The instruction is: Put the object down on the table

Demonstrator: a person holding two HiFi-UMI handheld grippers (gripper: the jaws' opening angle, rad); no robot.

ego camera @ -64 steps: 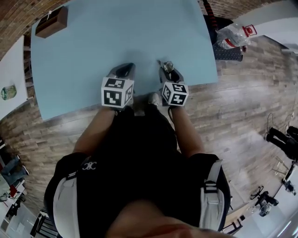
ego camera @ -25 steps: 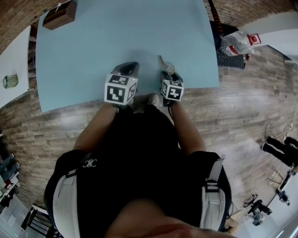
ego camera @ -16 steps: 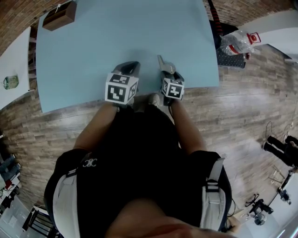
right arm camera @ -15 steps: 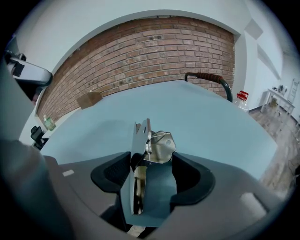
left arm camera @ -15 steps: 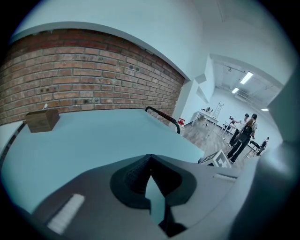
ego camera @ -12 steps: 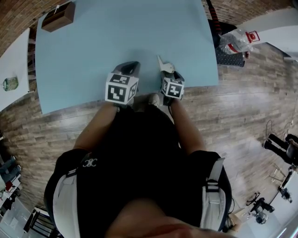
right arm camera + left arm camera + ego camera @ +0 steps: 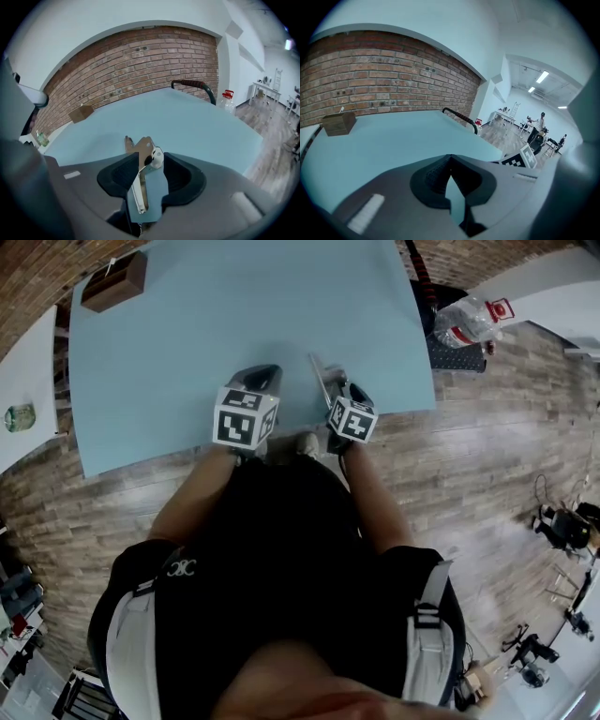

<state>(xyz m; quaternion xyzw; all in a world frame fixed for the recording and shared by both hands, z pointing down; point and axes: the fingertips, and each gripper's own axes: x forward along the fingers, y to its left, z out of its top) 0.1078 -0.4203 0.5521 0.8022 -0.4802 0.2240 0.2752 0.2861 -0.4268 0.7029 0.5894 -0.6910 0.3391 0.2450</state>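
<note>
Wide open room across the blue table; wooden box at its far-left corner

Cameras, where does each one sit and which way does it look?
Head view: on the person's head, looking steeply down at the blue table; torso, forearms and both grippers show.
Left gripper view: on the left gripper, looking along its shut, empty jaws toward the brick wall.
Right gripper view: on the right gripper, along closing jaws with a metal bracket between them.
Shared: all three see the table and wooden box.
</note>
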